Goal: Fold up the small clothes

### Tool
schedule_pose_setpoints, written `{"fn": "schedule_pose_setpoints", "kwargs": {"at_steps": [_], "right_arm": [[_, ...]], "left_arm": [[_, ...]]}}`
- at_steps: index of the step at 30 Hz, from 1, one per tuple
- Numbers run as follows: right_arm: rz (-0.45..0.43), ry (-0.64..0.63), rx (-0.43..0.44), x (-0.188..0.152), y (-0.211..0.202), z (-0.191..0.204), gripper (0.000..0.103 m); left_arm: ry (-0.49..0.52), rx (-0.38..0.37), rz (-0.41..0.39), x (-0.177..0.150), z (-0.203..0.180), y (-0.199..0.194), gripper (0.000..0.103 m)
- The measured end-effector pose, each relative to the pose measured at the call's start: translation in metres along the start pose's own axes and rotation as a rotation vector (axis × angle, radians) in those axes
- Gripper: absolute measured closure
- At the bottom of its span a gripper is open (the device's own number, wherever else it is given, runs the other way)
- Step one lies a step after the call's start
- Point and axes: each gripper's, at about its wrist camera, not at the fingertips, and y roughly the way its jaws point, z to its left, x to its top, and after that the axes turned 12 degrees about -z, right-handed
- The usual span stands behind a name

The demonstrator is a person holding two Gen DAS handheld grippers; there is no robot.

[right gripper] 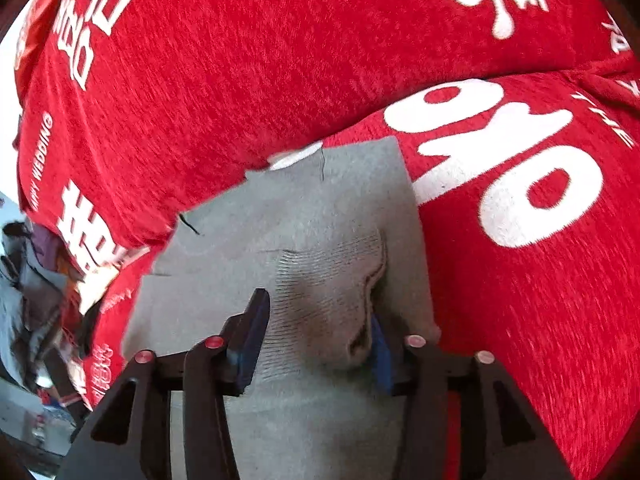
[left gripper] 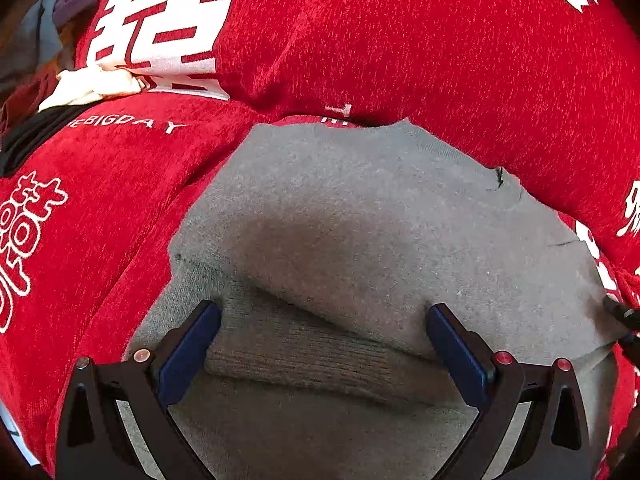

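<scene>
The grey garment (left gripper: 360, 216) lies flat on a red cover with white characters (left gripper: 400, 40). The left gripper (left gripper: 324, 344) points steeply down over the near folded edge, its fingers wide apart, with cloth between them but not pressed. The right gripper (right gripper: 320, 332) (also tilted down) is clamped on a bunched ridge of the same garment.

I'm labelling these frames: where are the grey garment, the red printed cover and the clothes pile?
grey garment (left gripper: 360, 208): left wrist view, flat middle.
red printed cover (right gripper: 240, 80): right wrist view, plain patch.
clothes pile (right gripper: 28, 280): right wrist view, left edge.
</scene>
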Motion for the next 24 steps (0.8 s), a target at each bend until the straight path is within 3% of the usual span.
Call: {"fn": "schedule_pose_setpoints", "kwargs": {"at_steps": [1,5,10,11,13,14,15,18,21,24], "right_arm": [[0.019,-0.039,-0.045,0.0,0.006,0.004,0.096],[-0.039,-0.058,-0.149,0.006,0.003,0.0,0.095],[-0.046,-0.094,-0.246,0.01,-0.009,0.006,0.085],[-0.065,-0.116,-0.265,0.011,-0.015,0.013,0.078],[-0.13,-0.178,-0.285,0.011,-0.027,0.034,0.043],[-0.15,-0.217,-0.285,0.01,-0.026,0.048,0.017],[-0.158,-0.273,-0.259,0.003,-0.023,0.065,0.013],[-0.079,-0.382,-0.218,-0.011,0.007,0.096,0.015],[0.071,-0.342,-0.252,-0.016,0.053,0.089,0.015],[0.022,-0.407,-0.311,-0.004,0.071,0.087,0.013]], "left_arm": [[0.001,0.0,-0.003,0.0,0.0,0.0,0.0],[-0.001,0.001,-0.011,0.0,0.001,0.001,0.0],[-0.001,0.002,-0.021,-0.001,0.0,0.002,0.0],[0.001,0.005,-0.023,-0.001,0.0,0.002,0.0],[0.003,0.007,-0.025,-0.001,-0.001,0.003,0.0],[0.002,0.006,-0.025,-0.001,0.0,0.003,0.0],[0.0,0.004,-0.025,-0.001,0.0,0.003,0.0],[0.0,0.005,-0.025,0.0,0.0,0.003,0.0],[0.0,0.005,-0.024,0.0,0.0,0.003,0.0],[-0.002,0.0,-0.026,0.0,0.0,0.003,0.0]]}}
